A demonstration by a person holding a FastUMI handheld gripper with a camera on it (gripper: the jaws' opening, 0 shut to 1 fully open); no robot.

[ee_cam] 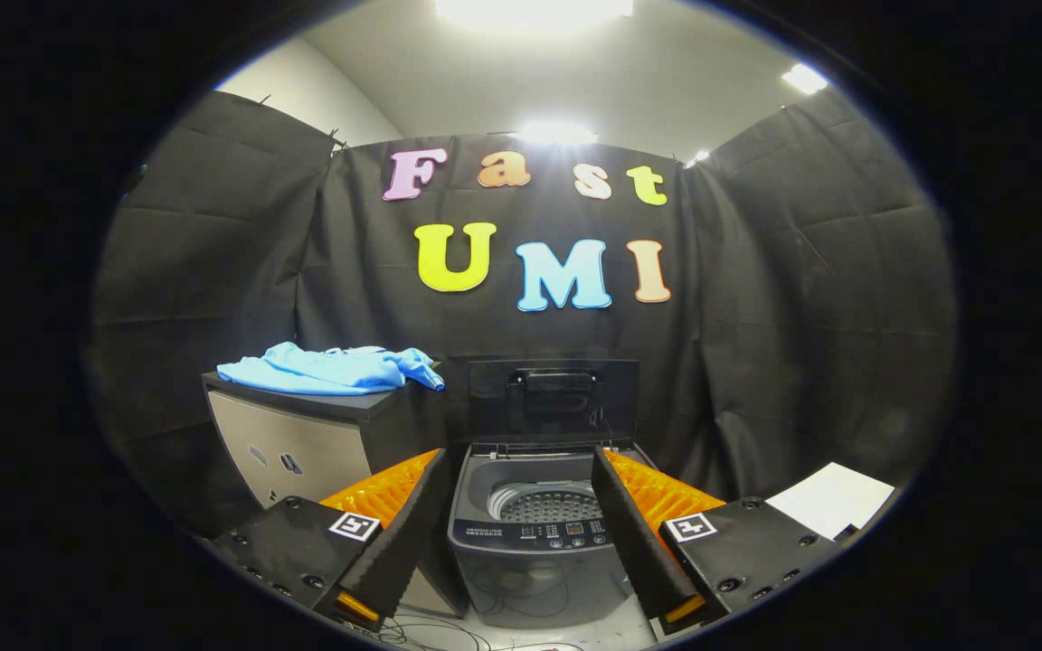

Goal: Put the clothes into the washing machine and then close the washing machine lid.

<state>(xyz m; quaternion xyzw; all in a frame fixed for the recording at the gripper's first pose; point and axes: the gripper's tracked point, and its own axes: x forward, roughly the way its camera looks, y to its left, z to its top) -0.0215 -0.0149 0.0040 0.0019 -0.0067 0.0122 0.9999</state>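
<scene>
Clothes [331, 369], a single light blue garment as far as I can tell, lie crumpled on top of a dark cabinet [304, 434], at about ten o'clock from the gripper [516, 493] and well beyond its fingers. I judge the cloth soft, limp and light, so it will sag and trail once lifted; a pinch on a raised fold near the middle of the heap should gather more of it than a grab at the corner that droops over the cabinet's right edge. Nothing about it looks fragile or slippery.

Straight ahead at twelve o'clock, framed between the fingers, stands the washing machine [535, 542], just to the right of the cabinet. Its lid [554, 398] is up against the wall behind, so the drum [546, 504] is open to receive the garment. The gripper's jaws stand wide apart and hold nothing.

Out at four o'clock a white sheet [833, 497] lies flat, well clear of the path. Thin cables [449, 633] run across the floor at six o'clock near the machine's foot. The raised lid and the machine's rim seem the only things a dangling sleeve might catch on, and the way from cabinet to drum looks short and unobstructed
</scene>
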